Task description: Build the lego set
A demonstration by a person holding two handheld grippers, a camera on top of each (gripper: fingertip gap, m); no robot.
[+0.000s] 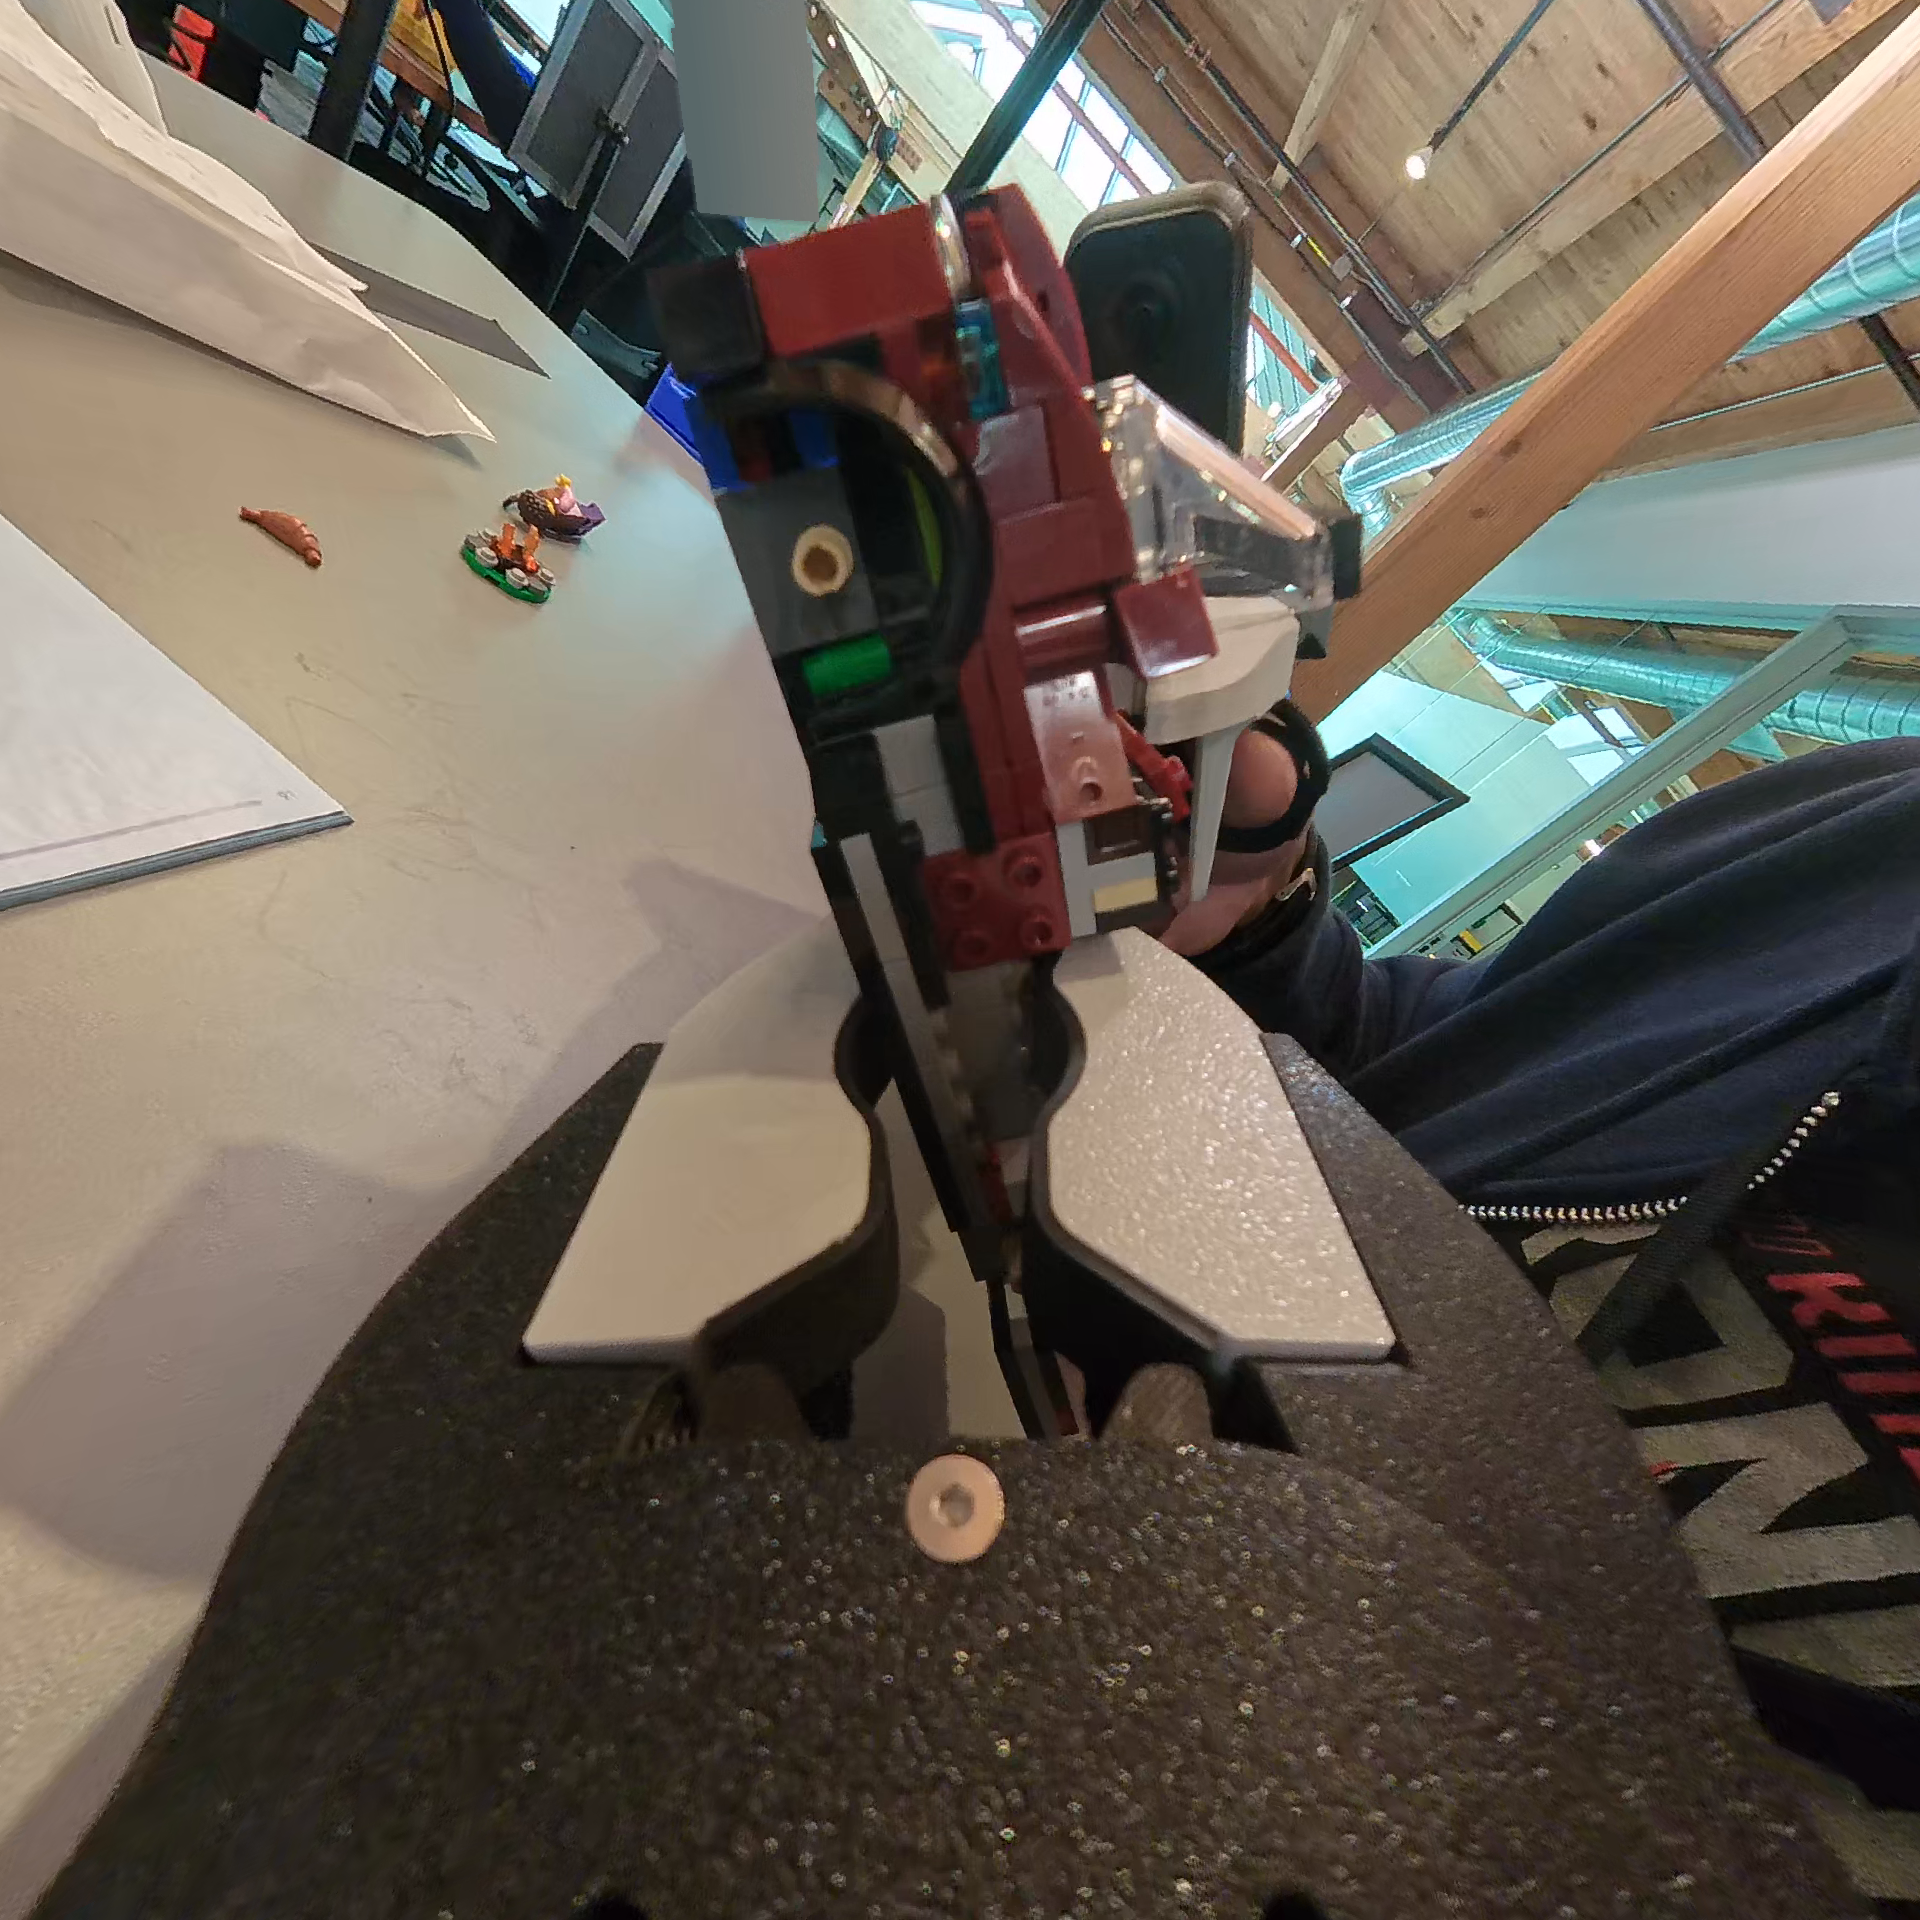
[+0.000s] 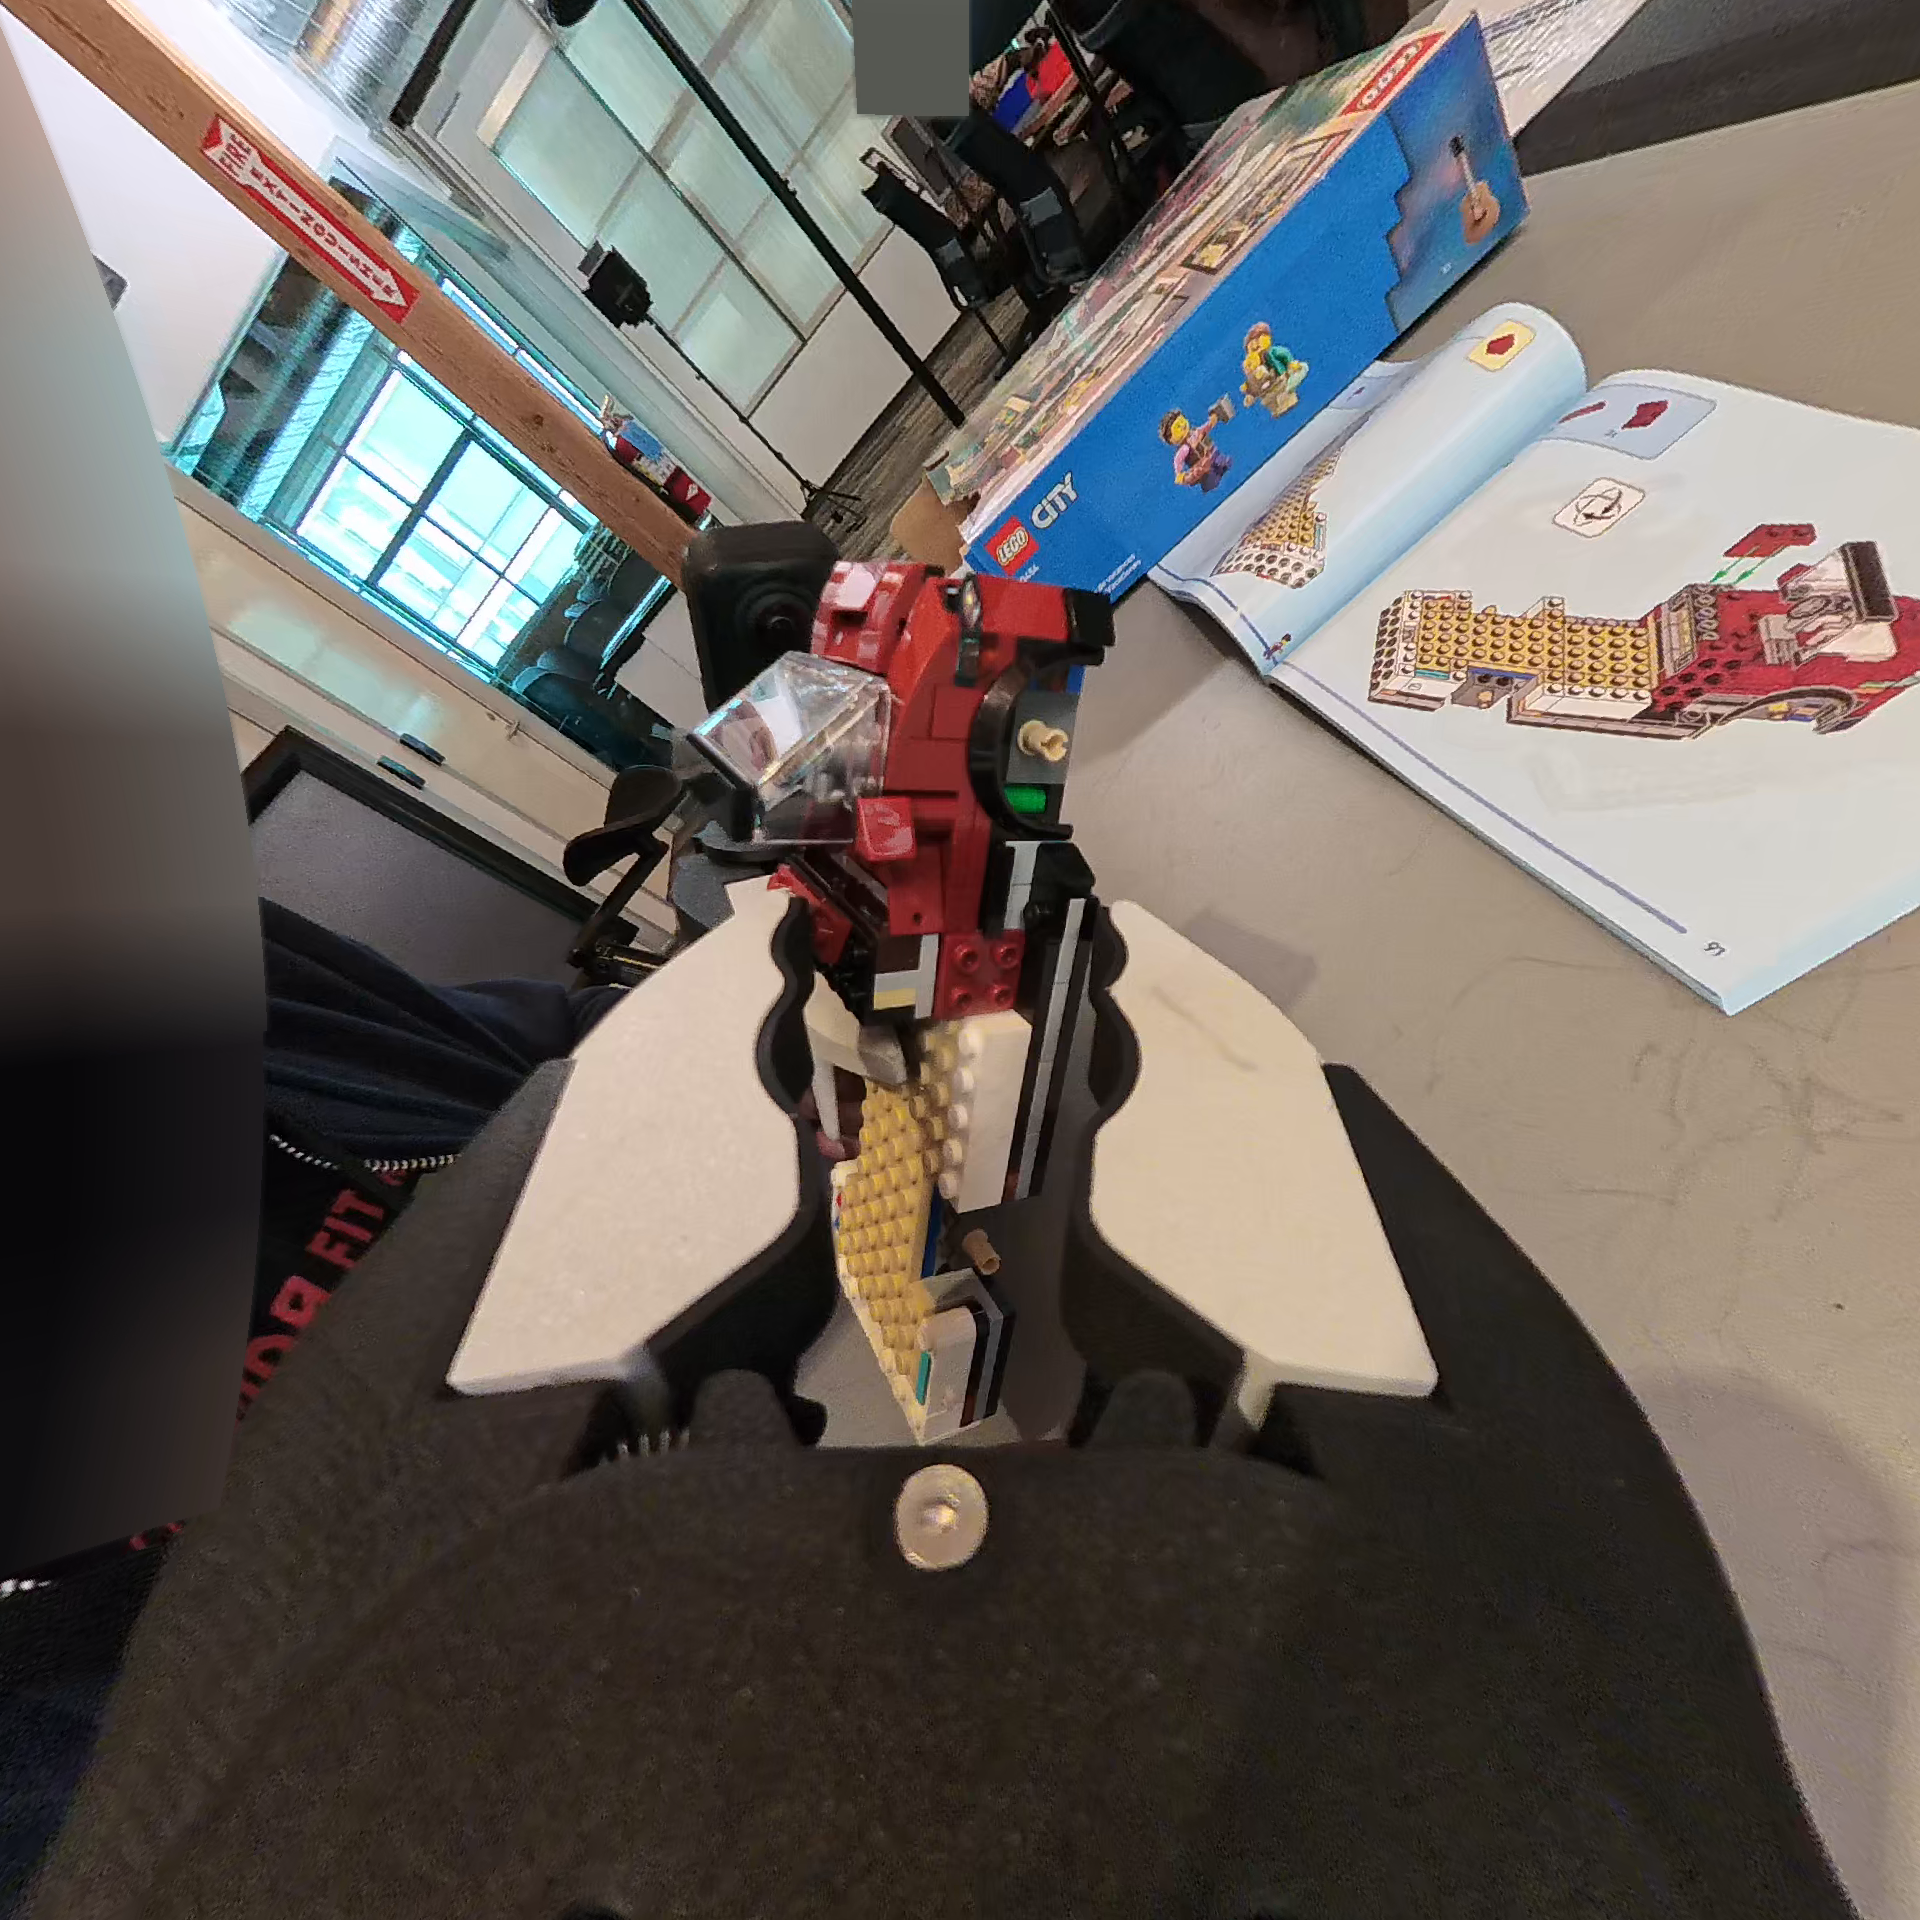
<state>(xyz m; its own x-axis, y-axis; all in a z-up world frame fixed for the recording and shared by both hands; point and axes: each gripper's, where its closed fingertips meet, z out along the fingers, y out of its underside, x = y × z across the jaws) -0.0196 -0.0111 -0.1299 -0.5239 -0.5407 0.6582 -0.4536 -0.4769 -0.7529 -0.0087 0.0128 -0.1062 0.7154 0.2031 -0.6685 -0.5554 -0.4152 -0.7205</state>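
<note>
Above the surface [image 2: 1558, 1195], I clamp both jaws on one brick model [image 1: 935, 582], beside a booklet [image 2: 1558, 675].

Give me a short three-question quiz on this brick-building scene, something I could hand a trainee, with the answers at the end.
1. True or false: the toy brick vehicle model lies flat on the table.
2. Which lies beside the blue toy box? A) an open instruction booklet B) a mug C) a keyboard
3. What colour is the round base of the small campfire piece on the table?

Key
1. False: the left gripper and the right gripper both clamp it, raised off the table.
2. A
3. Green
</note>
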